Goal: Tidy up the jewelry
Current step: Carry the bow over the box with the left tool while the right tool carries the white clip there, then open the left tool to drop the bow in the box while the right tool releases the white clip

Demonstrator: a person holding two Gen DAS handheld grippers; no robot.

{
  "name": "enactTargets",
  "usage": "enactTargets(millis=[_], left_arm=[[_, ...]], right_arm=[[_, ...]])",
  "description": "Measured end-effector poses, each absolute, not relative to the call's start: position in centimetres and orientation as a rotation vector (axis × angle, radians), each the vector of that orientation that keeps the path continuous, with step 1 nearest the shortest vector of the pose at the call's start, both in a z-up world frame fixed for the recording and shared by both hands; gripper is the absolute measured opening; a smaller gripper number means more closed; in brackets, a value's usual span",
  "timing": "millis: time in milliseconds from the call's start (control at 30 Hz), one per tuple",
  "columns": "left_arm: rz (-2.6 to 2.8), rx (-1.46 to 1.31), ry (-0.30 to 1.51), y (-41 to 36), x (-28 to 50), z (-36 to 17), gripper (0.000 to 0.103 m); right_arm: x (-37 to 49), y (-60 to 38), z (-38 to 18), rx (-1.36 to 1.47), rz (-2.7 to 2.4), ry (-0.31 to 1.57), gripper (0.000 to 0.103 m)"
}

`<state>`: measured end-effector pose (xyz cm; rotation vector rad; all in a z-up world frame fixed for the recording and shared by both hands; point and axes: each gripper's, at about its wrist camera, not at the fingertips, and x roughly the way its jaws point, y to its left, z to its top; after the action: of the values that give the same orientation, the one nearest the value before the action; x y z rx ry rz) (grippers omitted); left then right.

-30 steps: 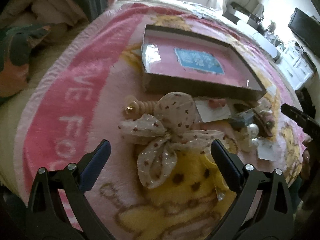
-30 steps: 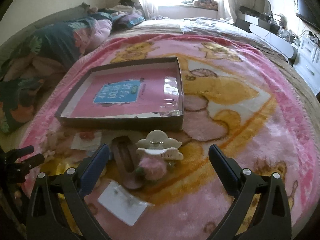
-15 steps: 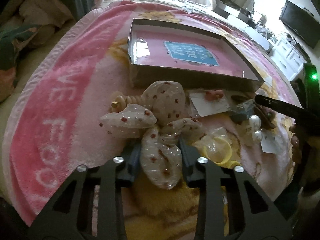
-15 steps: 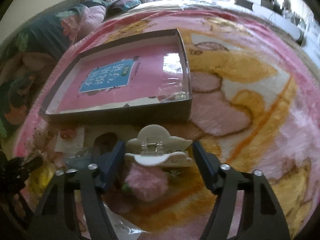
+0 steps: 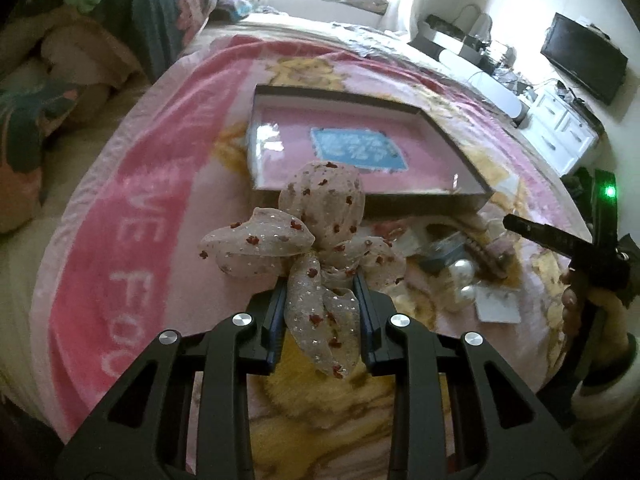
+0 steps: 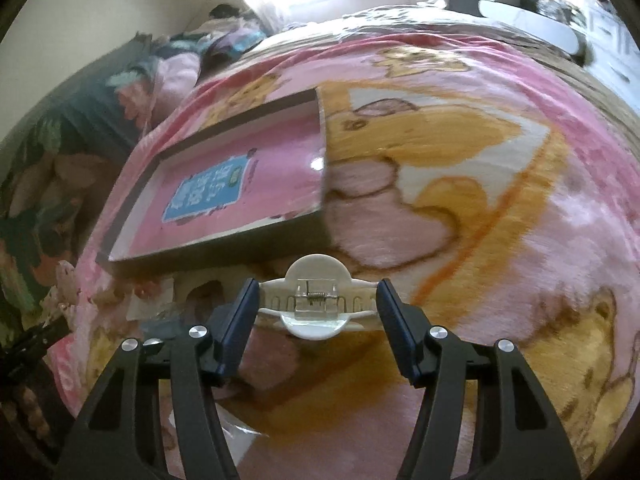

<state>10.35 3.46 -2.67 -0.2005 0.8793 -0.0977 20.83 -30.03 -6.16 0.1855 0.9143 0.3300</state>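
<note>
A beige fabric bow hair tie with red dots [image 5: 320, 216] hangs a little above the pink blanket, and my left gripper [image 5: 320, 292] is shut on its lower tail. Behind it lies a shallow dark box with a pink floor [image 5: 440, 200], also seen in the right wrist view [image 6: 224, 248]. In that view a white claw hair clip [image 6: 316, 276] lies crosswise between the pads of my right gripper [image 6: 318, 300]. Those jaws are closing, and both pads touch the clip's ends. The right gripper's black fingers [image 5: 560, 240] show at the right edge of the left wrist view.
A pile of small items lies in front of the box: pearl beads [image 5: 464, 272], a white card [image 5: 498, 306], a pink pompom [image 6: 272, 356] and a plastic packet [image 6: 236, 440]. Rumpled bedding [image 5: 60, 60] lies on the left. Open blanket [image 6: 500, 220] stretches right of the box.
My left gripper has shut on the bow's tail and raised the bow off the blanket. My right gripper has moved in over the white clip and closed from wide open onto its ends.
</note>
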Motion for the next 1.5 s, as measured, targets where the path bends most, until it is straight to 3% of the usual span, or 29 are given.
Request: enactTargets(millis=[700, 1100, 1500], left_arm=[[-0.131, -0.135, 0.830, 1.5, 19.7, 1.1, 0.021], [-0.079, -0.123, 0.875, 3.1, 24.7, -0.2, 0.022], [-0.104, -0.144, 0.945, 3.5, 26.9, -3.3, 0.024]], right_arm=[[22.1, -31.5, 0.1, 0.166, 0.332, 0.774, 0.059], [25.5, -26.0, 1.2, 0.112, 0.413, 0.776, 0.059], [29.1, -20.0, -1.3, -0.004, 0.470, 0.853, 0.059]])
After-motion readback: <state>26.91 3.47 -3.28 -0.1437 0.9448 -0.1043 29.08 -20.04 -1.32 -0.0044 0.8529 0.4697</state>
